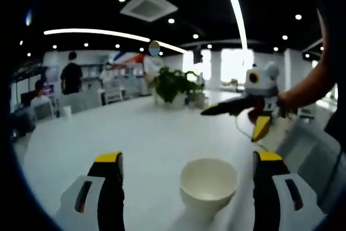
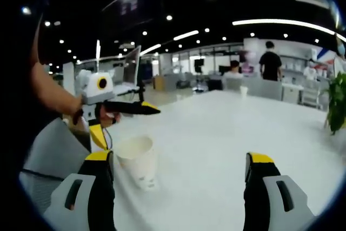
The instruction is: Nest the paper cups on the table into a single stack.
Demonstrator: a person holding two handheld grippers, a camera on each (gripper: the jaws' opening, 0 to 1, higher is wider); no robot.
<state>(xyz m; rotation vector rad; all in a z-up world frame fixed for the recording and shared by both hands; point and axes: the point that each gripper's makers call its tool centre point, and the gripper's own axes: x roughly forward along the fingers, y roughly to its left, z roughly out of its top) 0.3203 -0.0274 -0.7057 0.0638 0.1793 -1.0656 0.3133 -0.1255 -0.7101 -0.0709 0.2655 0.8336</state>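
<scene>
Left gripper (image 1: 186,160) spread wide around a white paper cup (image 1: 208,186), upright, empty, mouth open. Right gripper (image 2: 178,160) likewise wide, beside the same cup (image 2: 138,160) on the white table (image 2: 216,133).

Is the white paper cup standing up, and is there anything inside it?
The white paper cup stands upright on the white table, mouth up. It looks empty inside.

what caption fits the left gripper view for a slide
Open left gripper frames an upright paper cup on the white table; the right gripper hovers beyond.
</scene>
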